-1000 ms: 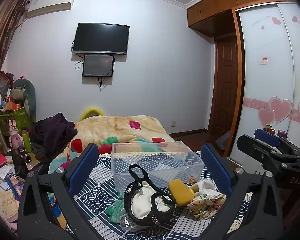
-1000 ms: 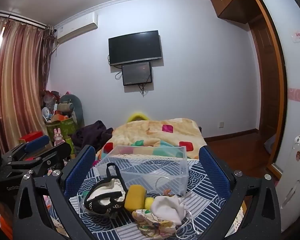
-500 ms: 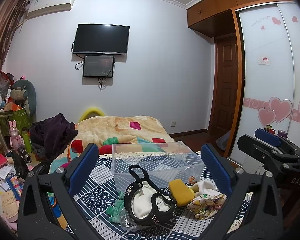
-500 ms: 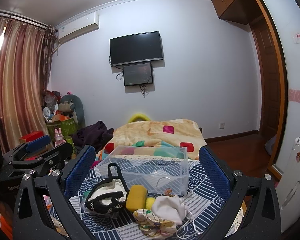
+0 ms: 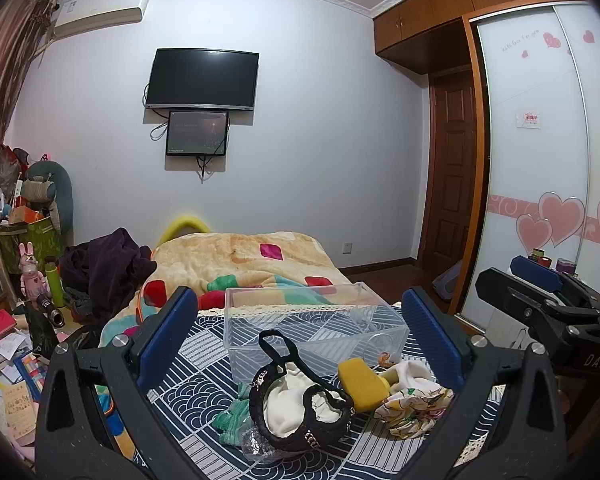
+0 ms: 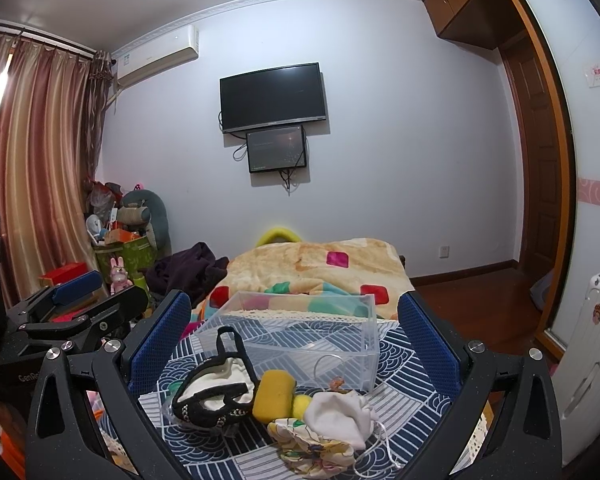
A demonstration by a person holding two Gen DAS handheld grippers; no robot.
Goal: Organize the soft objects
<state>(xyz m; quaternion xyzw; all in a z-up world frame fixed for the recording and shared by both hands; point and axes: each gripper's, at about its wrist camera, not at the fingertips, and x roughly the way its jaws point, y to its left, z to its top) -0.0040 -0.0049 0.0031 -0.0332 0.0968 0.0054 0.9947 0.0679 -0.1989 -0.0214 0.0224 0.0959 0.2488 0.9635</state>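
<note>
We are viewing the soft objects heaped on the patterned cloth [image 5: 188, 364] in front of the clear bin [image 5: 312, 320]: a black-trimmed pouch [image 5: 300, 404] with white lining, a yellow sponge [image 5: 362, 384], a white cloth [image 6: 340, 412], a floral cloth [image 5: 416, 412] and a green fabric piece [image 5: 232, 420]. All of them are lying outside the bin, just beside its near wall, and the bin itself is looking empty.

Compared with the pictures from 1 s and 0.5 s ago, almost nothing is changing: the pile is keeping its arrangement, and both cameras are drifting only slightly. We are judging from this that the sorting is not yet begun, and that both tools are pausing above the pile before a 1st pick.

The left gripper [image 5: 300, 336] is standing with its 2 blue pads wide apart and nothing between them; the right gripper [image 6: 292, 332] is likewise spread wide and carrying nothing. Each is hovering clear of the heap, and each is showing in the other's view at the frame edge.

Legible writing is scarce. We are reading "DAS" on the body of the right gripper as seen from the left wrist, and "Gen" followed by cut-off letters on the left gripper as seen from the right wrist. The wardrobe door [image 5: 540, 160] is bearing pink hearts and a cursive line too small to read; the small red-and-white sign [image 5: 529, 120] on it is also illegible. The TV [image 5: 202, 79] is showing no readable brand.
</note>
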